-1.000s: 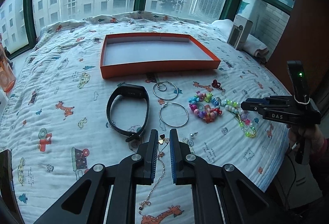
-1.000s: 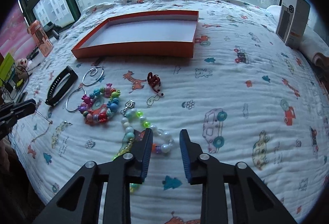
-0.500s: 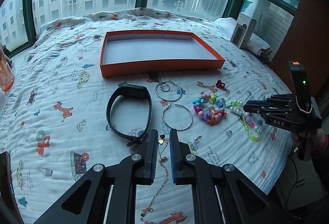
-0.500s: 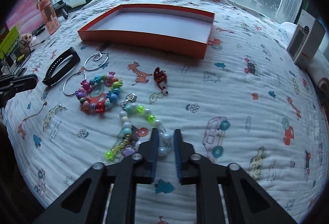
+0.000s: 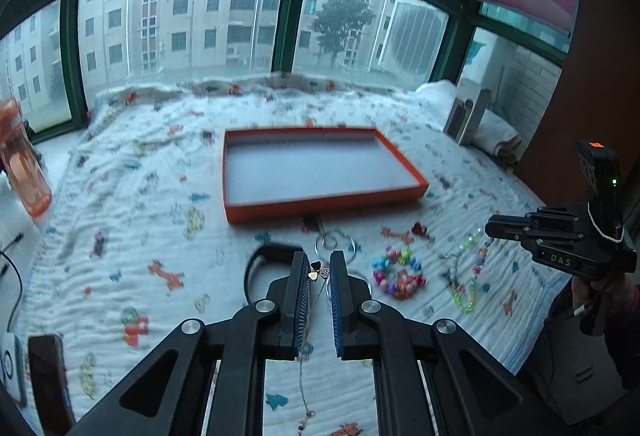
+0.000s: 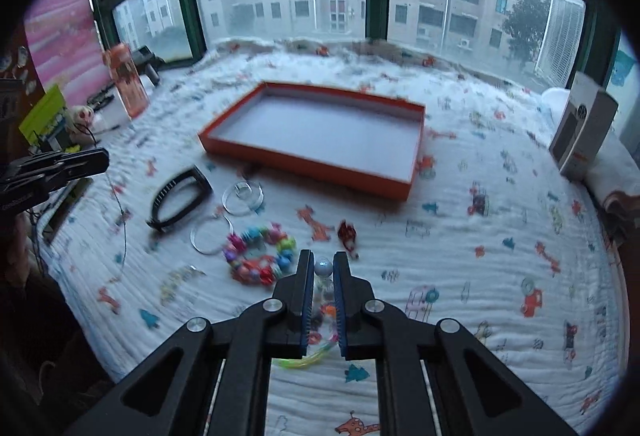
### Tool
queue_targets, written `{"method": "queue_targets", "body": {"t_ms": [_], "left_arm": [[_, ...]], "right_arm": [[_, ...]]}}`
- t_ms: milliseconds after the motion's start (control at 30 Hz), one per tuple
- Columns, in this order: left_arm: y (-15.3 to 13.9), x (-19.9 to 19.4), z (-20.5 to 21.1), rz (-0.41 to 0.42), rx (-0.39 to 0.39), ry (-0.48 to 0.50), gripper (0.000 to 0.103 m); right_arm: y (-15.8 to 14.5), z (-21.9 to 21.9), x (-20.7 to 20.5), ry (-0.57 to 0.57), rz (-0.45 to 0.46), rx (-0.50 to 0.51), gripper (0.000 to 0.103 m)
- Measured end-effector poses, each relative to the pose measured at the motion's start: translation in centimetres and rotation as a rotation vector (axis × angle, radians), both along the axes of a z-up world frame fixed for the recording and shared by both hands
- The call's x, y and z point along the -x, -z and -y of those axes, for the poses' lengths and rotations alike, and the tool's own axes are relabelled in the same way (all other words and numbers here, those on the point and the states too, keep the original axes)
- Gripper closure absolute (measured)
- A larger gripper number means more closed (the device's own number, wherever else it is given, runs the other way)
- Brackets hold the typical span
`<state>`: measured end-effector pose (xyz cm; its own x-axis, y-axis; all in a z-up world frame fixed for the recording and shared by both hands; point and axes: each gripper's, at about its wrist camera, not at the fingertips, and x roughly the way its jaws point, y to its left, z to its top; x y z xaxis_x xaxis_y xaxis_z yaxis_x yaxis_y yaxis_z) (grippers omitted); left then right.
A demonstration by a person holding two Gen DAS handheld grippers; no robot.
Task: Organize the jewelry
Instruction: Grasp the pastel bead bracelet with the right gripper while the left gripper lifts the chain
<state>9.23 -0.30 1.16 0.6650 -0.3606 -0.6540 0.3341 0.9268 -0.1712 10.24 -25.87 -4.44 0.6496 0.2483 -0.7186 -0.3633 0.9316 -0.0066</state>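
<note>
— What changed on your left?

— My left fingers (image 5: pixel 320 270) stay clenched on the chain (image 5: pixel 316 300); it has come up off the bed (image 5: pixel 132 236) and dangles.

— And right?

— My right fingers (image 6: pixel 323 270) have just closed on the beads (image 6: pixel 323 268), which now hang clear too. Both pieces are lifted; I judge the tray (image 6: pixel 418 152) ahead, apparently empty, comes next.

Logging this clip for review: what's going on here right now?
A person holds two tools over a bed. The left tool is shut on a thin chain necklace; the right tool is shut on a pale bead strand. The orange tray holds nothing yet; the black band, hoops and colourful bracelet remain on the quilt.
</note>
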Motion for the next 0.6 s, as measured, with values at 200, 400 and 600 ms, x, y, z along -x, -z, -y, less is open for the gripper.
{"method": "queue_targets", "body": {"t_ms": [200,400,600], "left_arm": [[-5.4,-1.1,-0.5,0.089,-0.009,0.007,0.092],[-10.9,-4.8,-0.3,0.172,-0.030,0.011,0.092],[-14.6,-10.7,0.0,0.203,-0.028,0.000,0.092]], "right_arm": [[-4.0,-0.3,-0.3,-0.014,0.062,-0.031,0.091],[-7.1,-0.3,-2.3,-0.011,0.115,-0.046,0.091],[-8.4,-0.3,-5.8,0.001,0.131,-0.062,0.091]]}}
